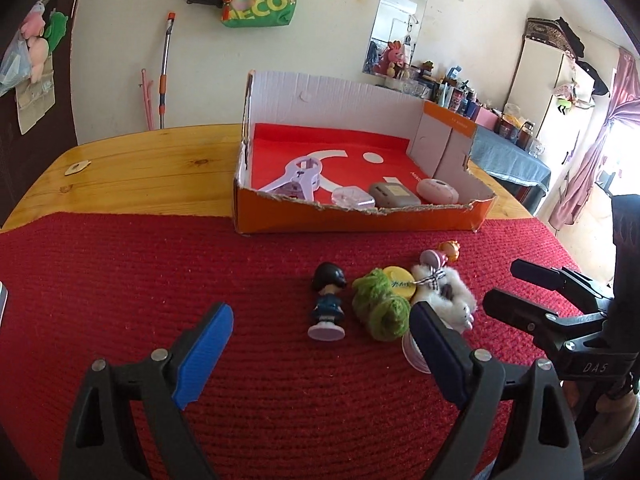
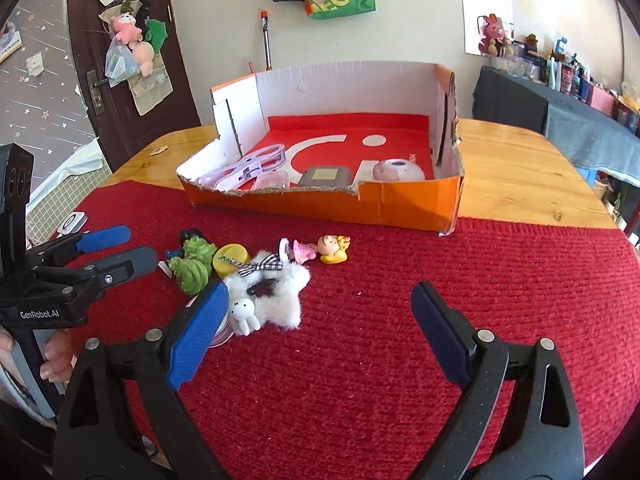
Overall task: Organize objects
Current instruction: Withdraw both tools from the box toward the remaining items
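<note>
Both grippers hover low over a red knitted mat that covers the near part of the wooden surface. The left gripper has its jaws spread wide and grips nothing. The right gripper is likewise wide apart and empty.

Just ahead of the left jaws, between them, stands a small dark-haired figurine, upright on a pale round base. Beside it, toward the left gripper's right jaw, lies a green yarn clump, with a yellow disc touching its far side. A white fluffy plush with a checked ribbon lies against the inner face of the right gripper's left jaw. Partly hidden under that jaw is a clear round item; what it is cannot be told.

A little farther ahead of the right jaws lie 2 tiny toys, a pink one and a yellow one, touching each other.

Beyond all of these sits an orange cardboard box, open-topped with a torn low front wall. It already holds a lilac tool, a clear case, a grey case and a pale pink case.

The step appears to be picking a loose toy for the box. A good grasp would likely center the left jaws on the figurine's body, clear of the yarn. The low front wall should be the easy way in.
</note>
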The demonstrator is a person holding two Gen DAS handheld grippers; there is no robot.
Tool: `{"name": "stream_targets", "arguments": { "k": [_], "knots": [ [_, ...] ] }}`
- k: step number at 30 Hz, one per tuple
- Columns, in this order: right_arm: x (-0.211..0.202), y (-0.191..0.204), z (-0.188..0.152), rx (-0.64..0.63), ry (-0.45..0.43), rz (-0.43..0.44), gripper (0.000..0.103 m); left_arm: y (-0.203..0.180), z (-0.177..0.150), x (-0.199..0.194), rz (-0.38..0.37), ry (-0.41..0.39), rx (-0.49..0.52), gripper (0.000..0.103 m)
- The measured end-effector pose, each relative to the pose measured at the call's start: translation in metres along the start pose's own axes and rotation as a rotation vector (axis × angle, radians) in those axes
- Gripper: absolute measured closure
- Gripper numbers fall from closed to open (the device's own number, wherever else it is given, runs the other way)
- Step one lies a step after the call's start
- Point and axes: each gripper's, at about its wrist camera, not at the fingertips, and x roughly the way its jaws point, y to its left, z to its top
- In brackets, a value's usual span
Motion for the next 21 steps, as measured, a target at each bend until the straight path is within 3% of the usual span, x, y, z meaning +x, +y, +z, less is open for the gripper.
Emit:
{"name": "stream_targets", "arguments": {
  "k": [11, 21],
  "knots": [
    [0.024, 0.007, 0.002, -0.038, 0.102, 0.023, 0.009, 0.018, -0.002, 0.008, 0.027, 0.063, 0.009, 0.012],
    [0.028, -0.006, 0.0, -0.044, 0.13, -0.045, 0.008, 0.019, 0.001, 0.017, 0.034, 0.103, 0.057, 0.012]
  ]
}}
